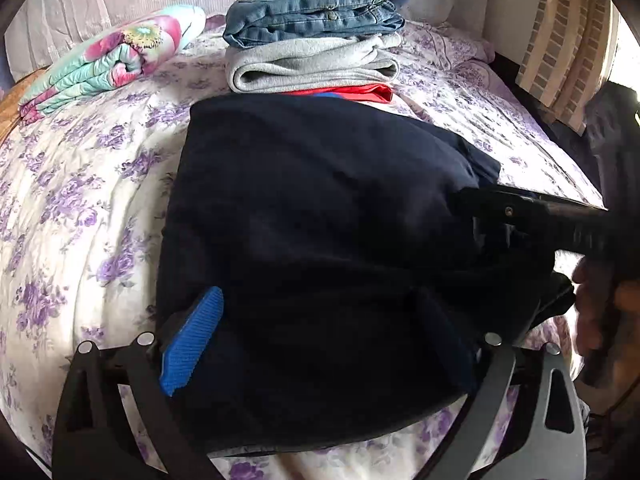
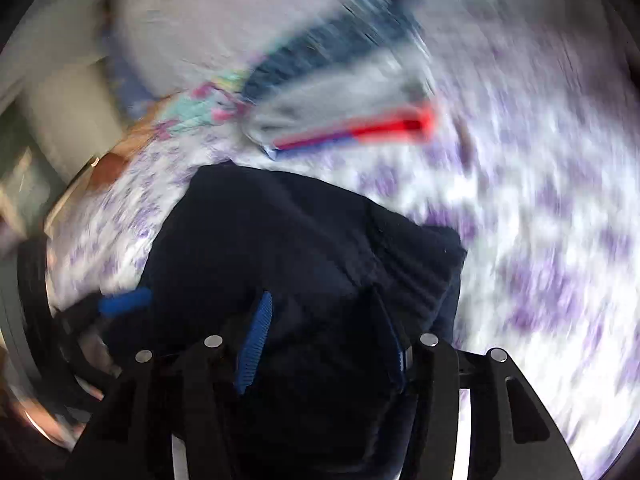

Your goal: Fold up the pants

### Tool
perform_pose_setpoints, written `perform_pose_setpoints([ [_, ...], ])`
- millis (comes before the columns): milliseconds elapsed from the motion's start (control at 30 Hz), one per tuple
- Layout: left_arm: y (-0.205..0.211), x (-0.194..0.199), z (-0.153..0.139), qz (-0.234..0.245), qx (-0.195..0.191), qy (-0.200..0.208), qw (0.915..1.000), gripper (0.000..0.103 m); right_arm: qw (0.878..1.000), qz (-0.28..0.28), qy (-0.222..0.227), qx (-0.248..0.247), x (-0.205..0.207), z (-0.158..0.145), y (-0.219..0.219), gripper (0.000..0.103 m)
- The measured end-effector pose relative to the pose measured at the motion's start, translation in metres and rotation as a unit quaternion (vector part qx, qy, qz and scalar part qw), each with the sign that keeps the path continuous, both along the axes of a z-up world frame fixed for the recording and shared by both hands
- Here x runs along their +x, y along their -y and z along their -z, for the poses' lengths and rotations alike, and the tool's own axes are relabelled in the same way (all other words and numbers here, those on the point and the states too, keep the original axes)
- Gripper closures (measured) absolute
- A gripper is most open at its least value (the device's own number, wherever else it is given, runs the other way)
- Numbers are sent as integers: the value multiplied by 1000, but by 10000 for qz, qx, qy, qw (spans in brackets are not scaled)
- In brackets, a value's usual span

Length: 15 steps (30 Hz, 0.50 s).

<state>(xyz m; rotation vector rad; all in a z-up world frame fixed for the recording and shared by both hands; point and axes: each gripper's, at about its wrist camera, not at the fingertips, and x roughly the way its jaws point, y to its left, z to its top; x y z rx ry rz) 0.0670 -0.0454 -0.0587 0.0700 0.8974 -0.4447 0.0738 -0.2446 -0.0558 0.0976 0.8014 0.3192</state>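
Observation:
Dark navy pants (image 1: 320, 248) lie folded into a thick bundle on the floral bed. My left gripper (image 1: 320, 344) has its jaws wide around the near edge of the bundle; its blue left pad (image 1: 192, 340) shows and the right pad is hidden by cloth. My right gripper (image 1: 504, 216) reaches in from the right and its tips are buried in the pants. In the blurred right wrist view the pants (image 2: 304, 248) fill the space between the blue pads of my right gripper (image 2: 324, 340), which grips the cloth.
A stack of folded clothes stands behind the pants: jeans (image 1: 316, 12) on top, a grey garment (image 1: 308, 66), a red and blue one (image 1: 360, 92) beneath. A rolled floral blanket (image 1: 116, 56) lies back left. The purple-flowered bedsheet (image 1: 72, 184) spreads all around.

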Motion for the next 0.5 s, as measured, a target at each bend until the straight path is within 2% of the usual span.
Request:
perform_pose_setpoints([
  [33,-2,0,-4,15,-8,-72,10000,10,10000,-10,37,60,-5,-8,1,42],
  [100,-11,-3,-20,120,-301,-247,9992,12,9974,-92,112,700,-17,-29,15,34],
  [133,-17,-5,-30,194,-487,-218,9984,12,9960,-42,237,859,-24,-38,24,27],
  [167,-26,-9,-43,194,-613,-24,9979,10,9951,123,418,887,-35,-50,38,20],
  [200,-36,-10,-53,140,-655,165,9976,9,9947,261,483,868,-41,-54,46,7],
  [267,-61,-1,-61,-158,-786,266,9964,5,9941,417,384,924,-50,-51,67,4],
  [300,-73,8,-57,-344,-893,150,9953,5,9932,471,165,1049,-51,-42,80,4],
  [400,-95,35,-29,-772,-1283,-605,9869,5,9868,498,-357,1502,-45,-10,97,4],
  [500,-76,44,-5,-608,-1125,-1031,9864,6,9812,182,-720,1779,-33,16,85,4],
])
